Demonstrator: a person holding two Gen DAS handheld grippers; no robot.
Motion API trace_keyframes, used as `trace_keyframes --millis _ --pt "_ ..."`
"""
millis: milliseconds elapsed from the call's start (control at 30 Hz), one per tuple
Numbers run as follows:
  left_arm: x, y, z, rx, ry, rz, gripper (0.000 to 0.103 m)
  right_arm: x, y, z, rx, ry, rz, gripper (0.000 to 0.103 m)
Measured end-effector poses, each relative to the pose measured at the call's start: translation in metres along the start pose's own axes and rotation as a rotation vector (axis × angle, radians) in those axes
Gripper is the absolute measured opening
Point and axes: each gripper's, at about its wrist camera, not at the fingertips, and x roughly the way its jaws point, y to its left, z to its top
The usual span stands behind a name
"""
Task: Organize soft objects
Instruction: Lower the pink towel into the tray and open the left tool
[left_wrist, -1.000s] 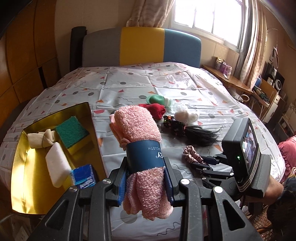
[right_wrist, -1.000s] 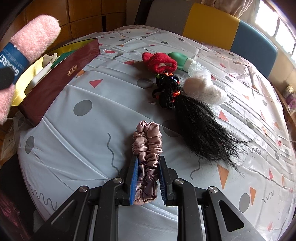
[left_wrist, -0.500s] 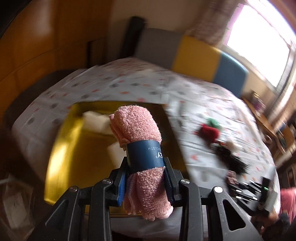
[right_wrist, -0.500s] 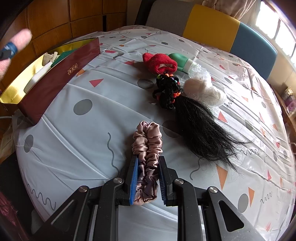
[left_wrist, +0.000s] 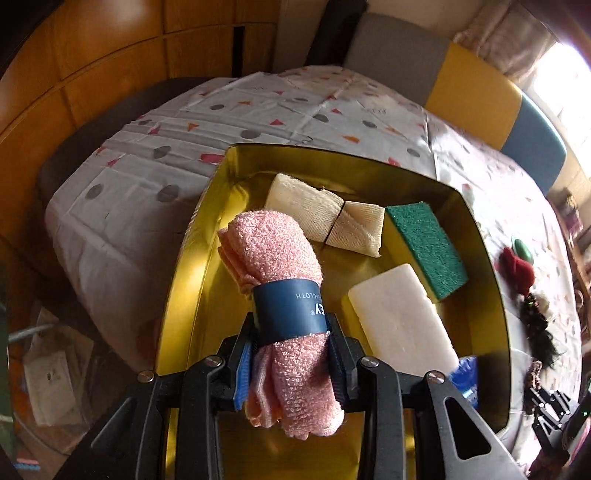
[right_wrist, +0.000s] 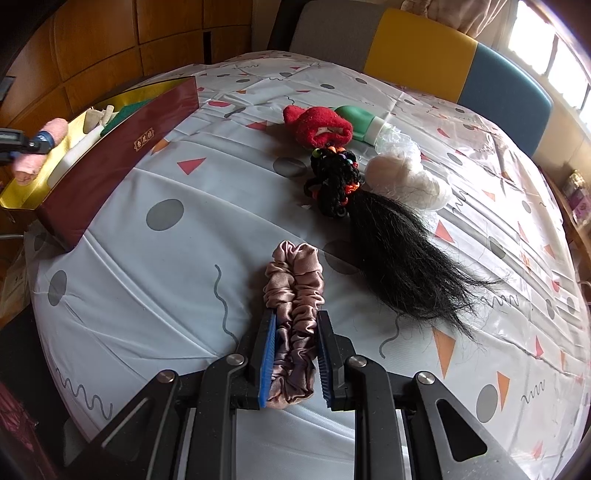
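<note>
My left tool (left_wrist: 291, 354) is pinching a rolled pink cloth (left_wrist: 275, 258) by its blue paper band, holding it over the gold box (left_wrist: 480, 236) at the edge of the bed (right_wrist: 166, 258). Inside the box I see a cream cloth (left_wrist: 325, 218), a green sponge (left_wrist: 424, 247) and a white block (left_wrist: 399, 317) — all lying apart from the roll. My right tool (right_wrist: 295, 354) is clamped on a pink-brown scrunchie (right_wrist: 295, 280) lying on the bedsheet. Just beyond it lie a black hairpiece (right_wrist: 391, 251), a red sock (right_wrist: 321, 125) and a white bundle (right_wrist: 402, 173).
</note>
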Motion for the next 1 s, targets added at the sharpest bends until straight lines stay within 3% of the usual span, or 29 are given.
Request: trace_keyframes --millis 333,400,567,1000 --pt "0.049 -0.011 0.026 0.065 0.054 0.102 0.038 0.0 0.0 0.0 0.002 -0.001 0.003 0.021" --pt "0.052 -0.009 0.027 0.049 0.055 0.097 0.046 0.0 0.0 0.001 0.003 -0.001 0.004 0.021" --pt "0.041 -0.006 0.026 0.043 0.017 0.07 0.069 0.0 0.0 0.001 0.001 -0.001 0.004 0.021" --pt "-0.024 -0.008 -0.005 0.052 -0.171 0.152 0.07 0.001 0.001 0.0 -0.006 -0.003 -0.005 0.022"
